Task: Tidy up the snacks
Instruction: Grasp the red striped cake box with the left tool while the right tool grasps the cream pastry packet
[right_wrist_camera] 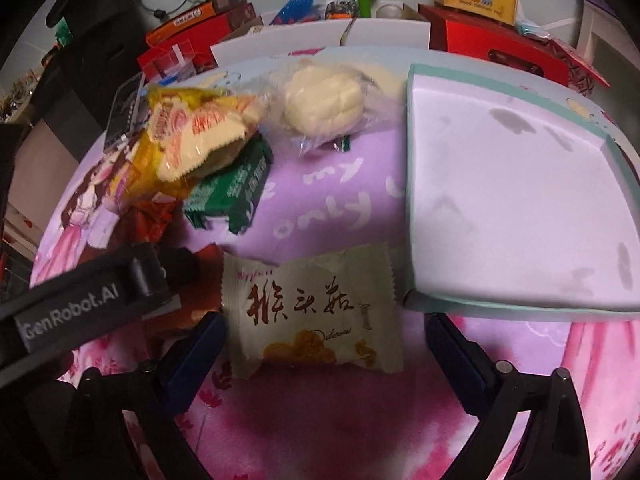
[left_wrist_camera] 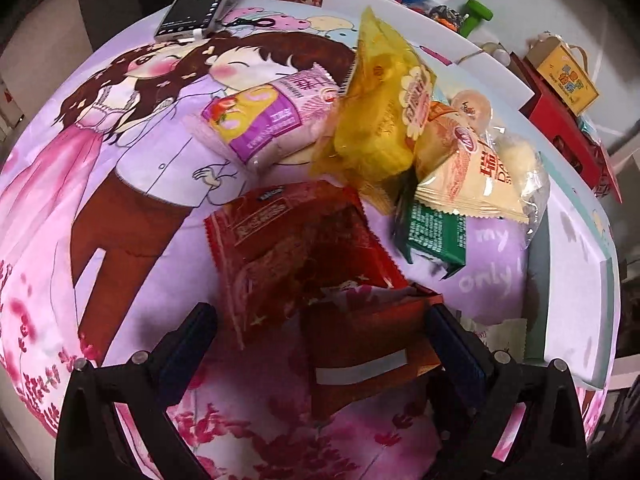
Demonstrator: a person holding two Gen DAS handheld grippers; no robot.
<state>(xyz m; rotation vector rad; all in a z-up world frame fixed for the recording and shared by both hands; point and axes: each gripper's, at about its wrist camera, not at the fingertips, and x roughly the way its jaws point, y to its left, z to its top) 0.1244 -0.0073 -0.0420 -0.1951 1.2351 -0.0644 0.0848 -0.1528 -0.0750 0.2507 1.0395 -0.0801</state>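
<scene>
Left gripper [left_wrist_camera: 320, 344]: black plastic frame, two angled arms, dark blue pads [left_wrist_camera: 188, 344] on inner faces of both fingers. Round silver screws [left_wrist_camera: 139, 358] on each arm, two per side. Right gripper [right_wrist_camera: 326, 354]: same build, black arms, dark blue pads [right_wrist_camera: 196, 354], silver screws [right_wrist_camera: 503, 367] in pairs. In the right wrist view, left of the tongs, the left gripper's black body carries a grey label [right_wrist_camera: 72, 314] with white "GenRobot.AI" lettering and a black cylindrical knob beside it. No skin or sleeves visible.
</scene>
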